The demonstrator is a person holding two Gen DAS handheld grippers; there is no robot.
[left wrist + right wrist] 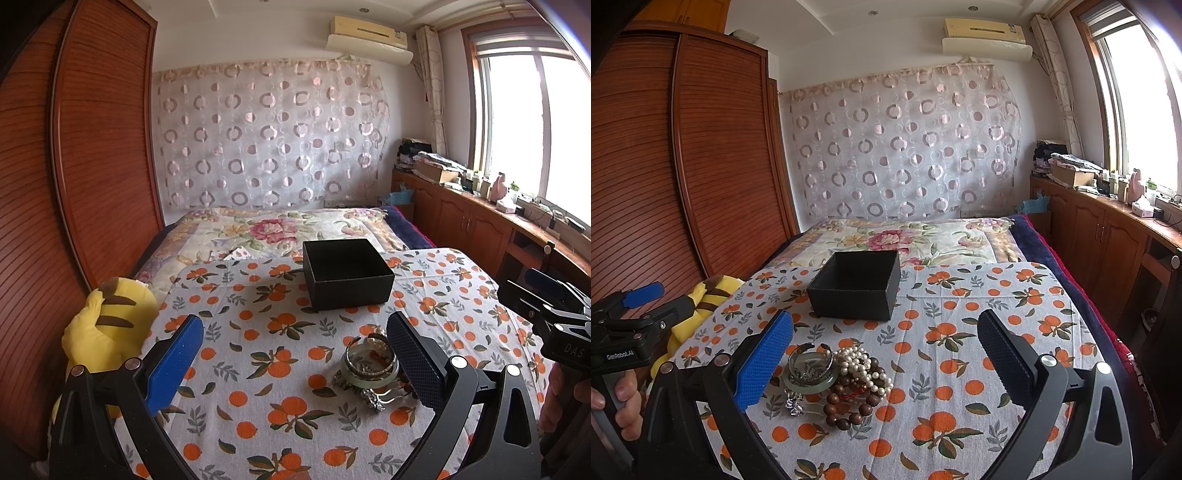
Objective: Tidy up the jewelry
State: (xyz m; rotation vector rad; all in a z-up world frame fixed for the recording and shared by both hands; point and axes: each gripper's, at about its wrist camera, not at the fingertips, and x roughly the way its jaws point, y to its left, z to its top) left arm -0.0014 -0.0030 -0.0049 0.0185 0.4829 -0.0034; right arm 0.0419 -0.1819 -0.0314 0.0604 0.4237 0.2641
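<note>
Your jewelry pile (834, 380) sits in the lower centre-left of the right wrist view: a pale green bangle (810, 373) with silver bangles lying on it, a white pearl strand (860, 363) heaped just beside it, and brown wooden beads (849, 404) curling round the near side. A small sparkly piece (794, 402) lies at the bangle's near edge. All of it rests on the orange-print cloth (960, 332).

Nothing is lifted and the black box (857, 284), in the middle of the frame beyond the pile, looks empty, so you appear to be at the very start: choosing a first piece to pick up. Next you need to bring one gripper down over a single item and close on it without dragging the tangled strands along; the bangle on top looks the easiest to separate.

Your right gripper (886, 354) has its jaws spread wide and holds nothing. The pile lies toward the blue left pad, partly tucked against it, not centred in the gap. Shift left before you close.

Your left gripper (295, 354) is likewise wide open and empty. In its view the pile (373, 365) sits in the lower right, touching or just beside the dark right pad, and the box (347, 273) stands above centre. Past the cloth's left edge lies a yellow plush toy (107, 325).
</note>
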